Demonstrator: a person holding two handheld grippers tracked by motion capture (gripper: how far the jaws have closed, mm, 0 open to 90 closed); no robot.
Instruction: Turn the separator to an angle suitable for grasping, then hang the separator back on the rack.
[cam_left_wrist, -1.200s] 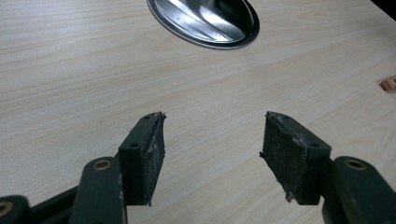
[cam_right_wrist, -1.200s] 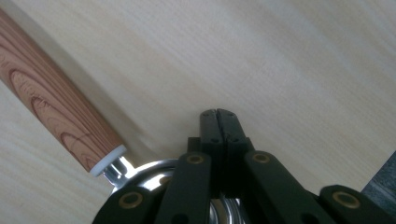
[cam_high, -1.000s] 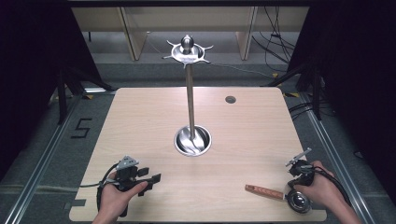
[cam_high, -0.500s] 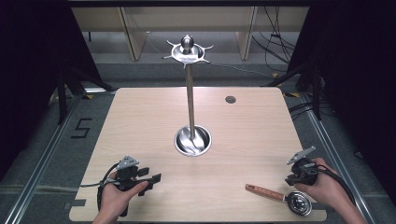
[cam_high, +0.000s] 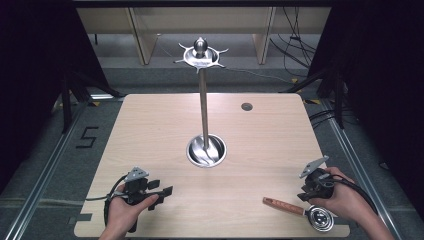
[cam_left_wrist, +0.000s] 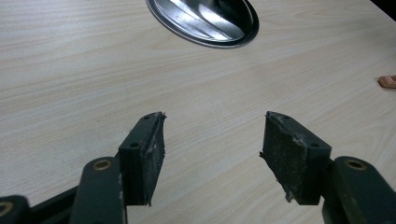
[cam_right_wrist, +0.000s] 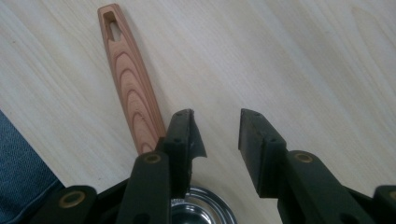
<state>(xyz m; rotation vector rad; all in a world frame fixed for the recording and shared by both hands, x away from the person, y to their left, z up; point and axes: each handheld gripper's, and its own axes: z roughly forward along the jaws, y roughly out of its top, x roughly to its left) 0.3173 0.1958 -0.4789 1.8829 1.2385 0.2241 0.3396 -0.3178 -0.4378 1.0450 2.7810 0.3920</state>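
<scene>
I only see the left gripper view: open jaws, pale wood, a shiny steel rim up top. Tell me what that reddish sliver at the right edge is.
Observer: It is the tip of a small ladle lying near the front right corner of the pale wooden table; that part is its reddish wooden handle.
Operator: Give me its other end.
Observer: A round steel bowl, the part closest to the table's front edge.
Operator: Report the right gripper.
Observer: The right gripper is over the spot where handle meets bowl, its jaws open and nothing between them.
</scene>
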